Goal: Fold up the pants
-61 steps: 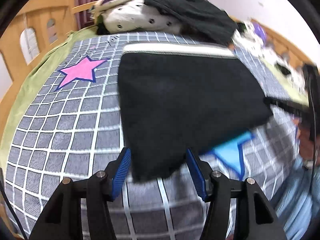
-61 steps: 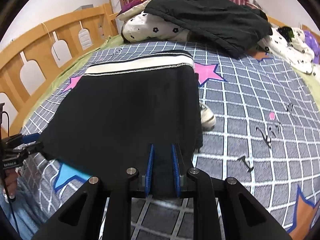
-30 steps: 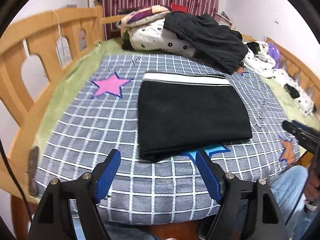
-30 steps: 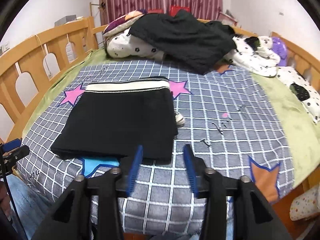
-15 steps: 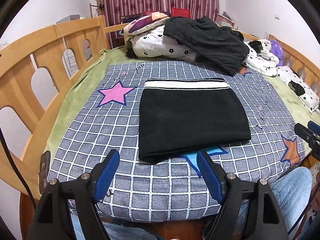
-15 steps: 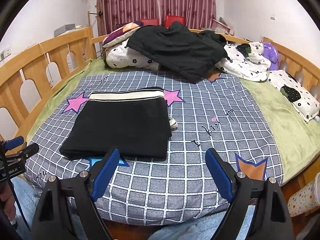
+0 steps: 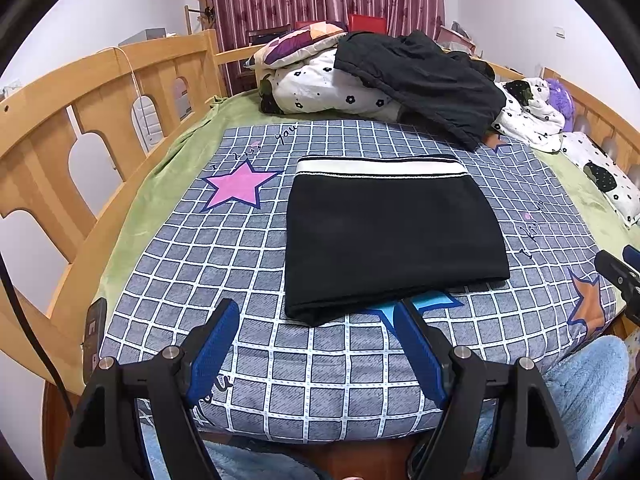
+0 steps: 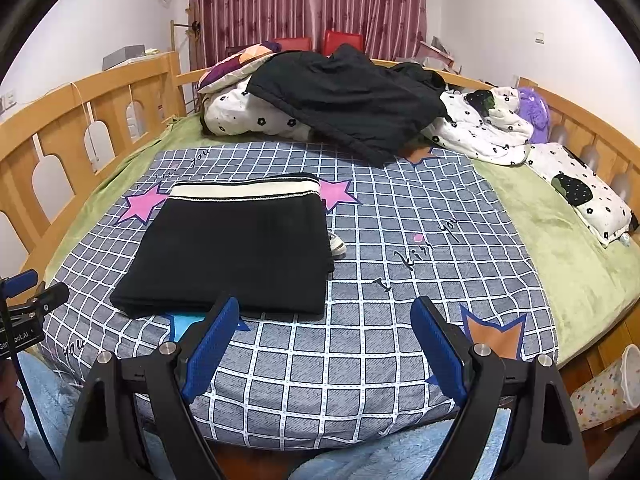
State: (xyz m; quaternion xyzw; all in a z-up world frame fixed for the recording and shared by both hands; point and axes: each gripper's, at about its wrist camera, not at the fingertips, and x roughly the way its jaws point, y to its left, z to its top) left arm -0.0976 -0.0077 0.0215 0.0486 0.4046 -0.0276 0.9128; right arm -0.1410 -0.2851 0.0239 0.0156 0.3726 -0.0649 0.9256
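Pants (image 7: 388, 236) folded flat on checked blanket (image 7: 224, 264), white waistband far — left gripper (image 7: 316, 340) and right gripper (image 8: 324, 336) both wide, empty, near edge

A home bedroom: a wooden-railed bed (image 8: 100, 120) with checked bedding (image 8: 400, 280), pillows (image 8: 592, 196) and curtains (image 8: 308, 4).

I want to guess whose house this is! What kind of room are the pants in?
Most likely a bedroom. The folded black pants lie on a bed with a wooden rail, a star-patterned checked sheet, and a heap of flowered bedding near the curtains.
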